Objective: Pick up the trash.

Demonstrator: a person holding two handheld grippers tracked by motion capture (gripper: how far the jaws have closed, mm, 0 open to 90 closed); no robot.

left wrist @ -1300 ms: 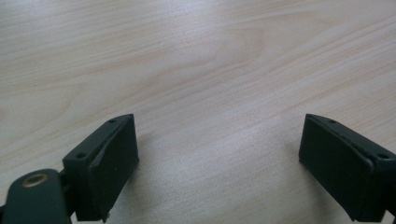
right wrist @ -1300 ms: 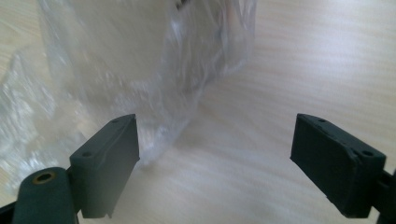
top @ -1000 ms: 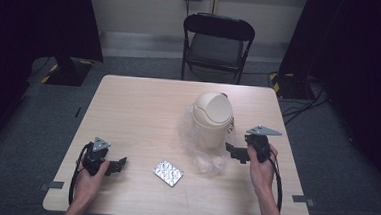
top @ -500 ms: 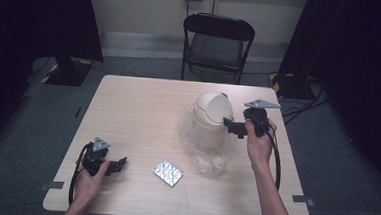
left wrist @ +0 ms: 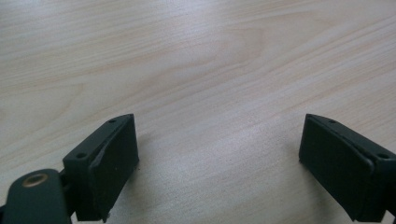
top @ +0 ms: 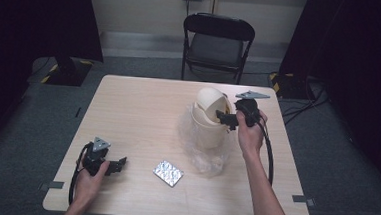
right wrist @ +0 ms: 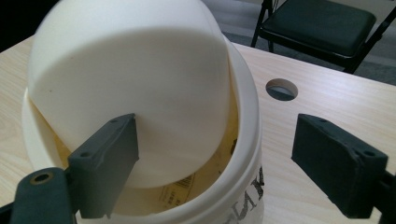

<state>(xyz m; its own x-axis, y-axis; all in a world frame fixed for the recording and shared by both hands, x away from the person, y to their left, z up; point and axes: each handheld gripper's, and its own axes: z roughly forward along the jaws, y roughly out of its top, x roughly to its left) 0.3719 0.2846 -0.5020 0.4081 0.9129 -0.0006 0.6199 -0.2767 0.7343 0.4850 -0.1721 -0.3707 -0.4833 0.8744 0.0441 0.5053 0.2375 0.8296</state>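
**Right claw wide at the bin's swing lid; left claw wide over bare table**

Right gripper (top: pixel 226 119) raised at the right-hand side of the cream bin (top: pixel 209 119), jaws spread wide, holding nothing. From the right gripper view (right wrist: pixel 215 158), one jaw in front of the domed swing lid (right wrist: pixel 126 88), whether touching it or just short cannot be told; other jaw out past the bin's rim, over open table. Lid tipped back into the bin, curved face toward the camera, a gap open below its lower edge onto the yellowish inside. Dark lettering partly seen on the bin's outer wall, unreadable.

Bin upright, long axis vertical, right of centre on the wooden table (top: pixel 133 114), lid opening turned toward the right gripper. Crumpled clear plastic (top: pixel 203 158) around the bin's base and spilling toward the near edge.

Left gripper (top: pixel 120 164) low at the near left of the table, held in the left hand (top: pixel 90 181), jaws pointing right. From the left gripper view (left wrist: pixel 219 163), jaws set far apart, bare wood grain between them, gripping nothing.

Silvery flat packet (top: pixel 168 173) lying flat, between the left gripper and the plastic, apart from both. Round cable hole (right wrist: pixel 282 89) in the tabletop beyond the bin. Black folding chair (top: pixel 217 44) behind the far edge.
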